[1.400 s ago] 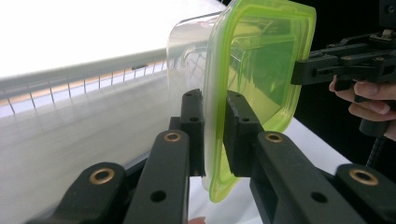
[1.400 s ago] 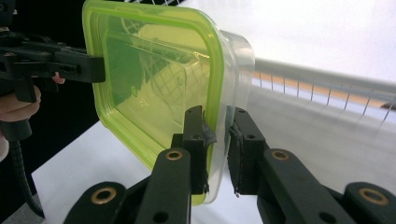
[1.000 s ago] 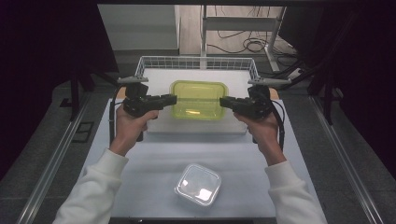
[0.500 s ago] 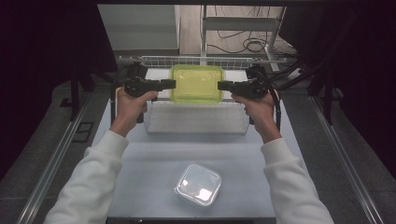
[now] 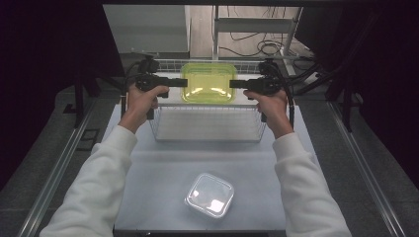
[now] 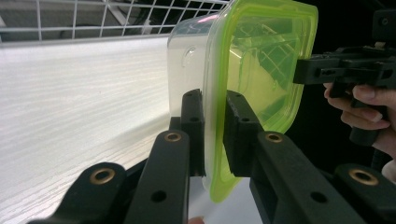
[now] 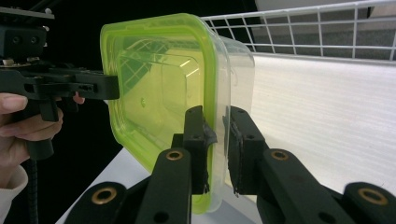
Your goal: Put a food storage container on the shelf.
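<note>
Gripping opposite rims of the green-lidded container [image 5: 208, 82]: left claw [image 5: 184, 82], right claw [image 5: 233, 84]

light: bright overhead on table [image 5: 207, 163] | surroundings: dark | glare: clear lid [image 5: 209, 194] | focus: sharp

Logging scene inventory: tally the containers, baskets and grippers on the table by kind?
Green-lidded container: 1
Clear container: 1
Wire basket: 1
Grippers: 2, left gripper and right gripper
Total: 5
</note>
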A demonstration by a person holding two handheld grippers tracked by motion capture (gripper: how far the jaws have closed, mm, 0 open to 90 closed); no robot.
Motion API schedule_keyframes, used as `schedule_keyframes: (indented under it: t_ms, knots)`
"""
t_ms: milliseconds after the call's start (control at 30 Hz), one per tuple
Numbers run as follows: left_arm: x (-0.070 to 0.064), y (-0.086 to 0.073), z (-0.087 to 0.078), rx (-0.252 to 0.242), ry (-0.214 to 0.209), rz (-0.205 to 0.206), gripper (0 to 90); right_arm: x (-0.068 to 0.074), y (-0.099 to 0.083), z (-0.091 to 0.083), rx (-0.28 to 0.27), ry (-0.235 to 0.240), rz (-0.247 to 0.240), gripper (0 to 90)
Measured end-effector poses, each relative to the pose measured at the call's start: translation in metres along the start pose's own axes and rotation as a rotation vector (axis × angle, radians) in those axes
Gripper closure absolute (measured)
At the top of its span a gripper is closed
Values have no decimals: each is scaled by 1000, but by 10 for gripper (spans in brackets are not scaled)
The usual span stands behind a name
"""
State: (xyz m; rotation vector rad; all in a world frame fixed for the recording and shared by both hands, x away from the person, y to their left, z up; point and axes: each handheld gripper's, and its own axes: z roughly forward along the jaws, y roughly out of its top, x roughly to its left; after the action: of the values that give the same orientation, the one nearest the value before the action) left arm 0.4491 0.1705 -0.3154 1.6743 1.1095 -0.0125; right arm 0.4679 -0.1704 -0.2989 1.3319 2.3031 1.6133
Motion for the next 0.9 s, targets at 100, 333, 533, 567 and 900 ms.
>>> schedule_keyframes:
  t_ms: [100, 333, 533, 567, 900]
  knots:
    - [4, 0, 3, 10, 4, -20, 798, -4, 2, 6, 19, -10, 18, 786]
    - [18, 9, 13, 18, 14, -103, 798, -17, 6, 20, 24, -14, 69, 787]
    - [34, 20, 19, 30, -12, -197, 794, -25, 13, 29, 21, -6, 150, 774]
    - [36, 22, 20, 34, -15, -210, 793, -26, 14, 30, 25, -7, 161, 771]
    - [54, 30, 34, 59, -21, -305, 750, -38, 17, 44, 16, -18, 309, 728]
